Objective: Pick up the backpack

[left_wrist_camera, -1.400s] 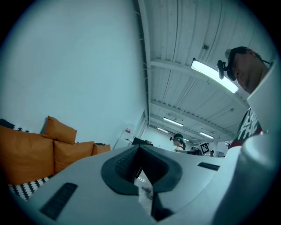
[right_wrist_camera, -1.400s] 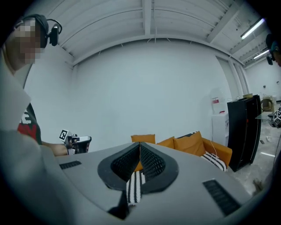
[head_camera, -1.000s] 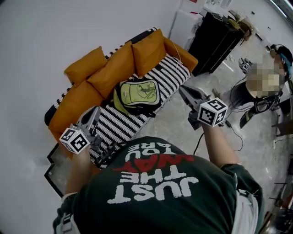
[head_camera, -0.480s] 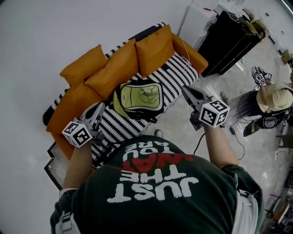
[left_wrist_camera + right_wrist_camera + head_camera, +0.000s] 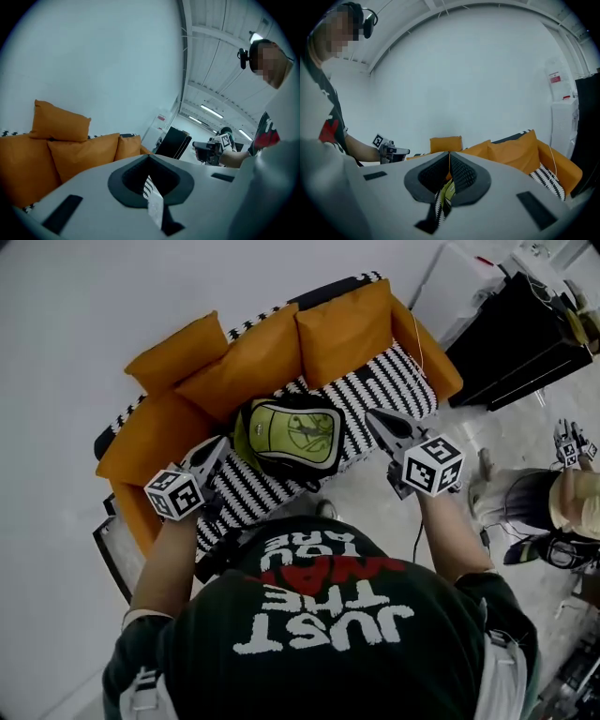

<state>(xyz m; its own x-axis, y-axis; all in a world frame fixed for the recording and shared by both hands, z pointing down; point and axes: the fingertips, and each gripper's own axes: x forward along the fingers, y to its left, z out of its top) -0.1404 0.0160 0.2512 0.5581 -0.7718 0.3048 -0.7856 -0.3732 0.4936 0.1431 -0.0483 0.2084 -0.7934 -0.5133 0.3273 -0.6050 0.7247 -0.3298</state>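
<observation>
A green and black backpack lies flat on the striped seat of a sofa. In the head view my left gripper hovers just left of the backpack, jaws shut and empty. My right gripper hangs just right of it over the seat's front edge, also shut with nothing held. The left gripper view shows its closed jaws pointing over the orange cushions. In the right gripper view a sliver of the backpack shows below the closed jaws.
Orange cushions line the sofa's back and arms against a white wall. A black cabinet stands at the right. Another person crouches on the floor at the right. A dark framed panel lies left of the sofa.
Both grippers have moved forward and down toward the sofa and now flank the backpack. The jaws of both stay shut.
</observation>
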